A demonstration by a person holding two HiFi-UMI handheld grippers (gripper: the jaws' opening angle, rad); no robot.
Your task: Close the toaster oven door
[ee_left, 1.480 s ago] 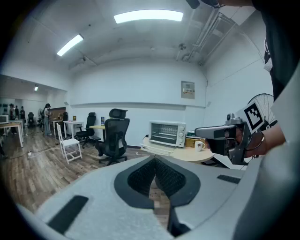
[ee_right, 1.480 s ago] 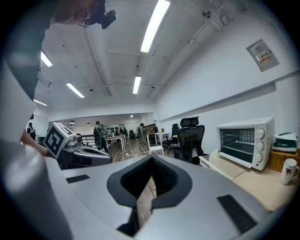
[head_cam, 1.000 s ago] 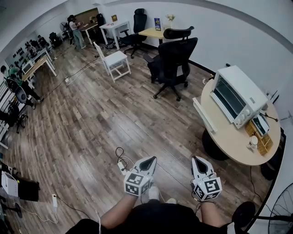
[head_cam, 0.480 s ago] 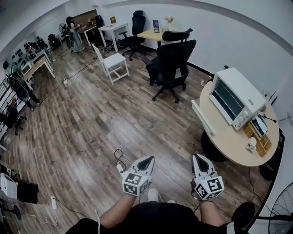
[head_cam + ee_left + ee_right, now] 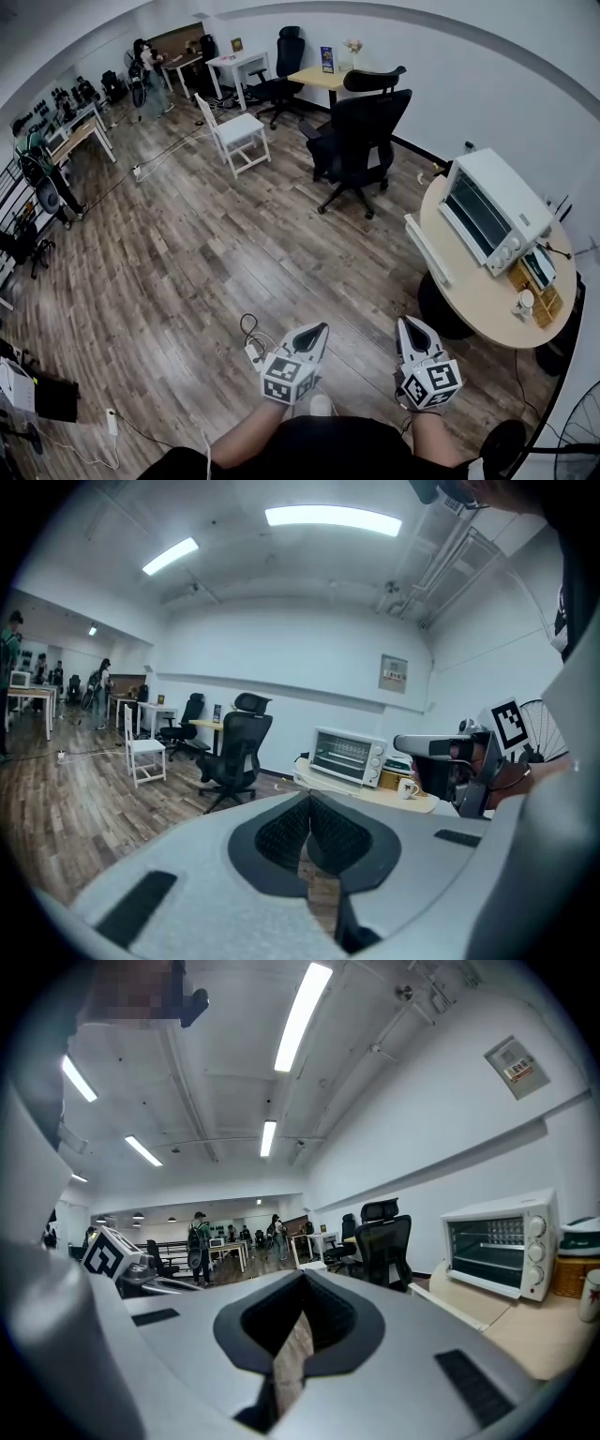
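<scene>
- Head view: the white box-shaped toaster oven (image 5: pixel 502 199) stands on the round pale-wood table (image 5: pixel 473 298) at the right, well apart from both tools. A white strip (image 5: pixel 428 250) lies along the table edge, parallel to the oven's front. I judge it to be the top rail of the glass door folded down flat, so the door looks open. The left gripper (image 5: pixel 319 330) and the right gripper (image 5: pixel 406 325) hang over the plank floor, near the person's body.
- Left gripper view: the left gripper's (image 5: pixel 307 799) jaws are pressed together with nothing between them. The toaster oven (image 5: pixel 349 756) sits far ahead, beyond a black office chair (image 5: pixel 234 752).
- Right gripper view: the right gripper's (image 5: pixel 302 1279) jaws meet at the tips and hold nothing. The toaster oven (image 5: pixel 497 1244) shows its racks at the right.
- The step in hand is the approach. The next move calls for reaching the table, getting a closed tip under the rail, and swinging it up.
</scene>
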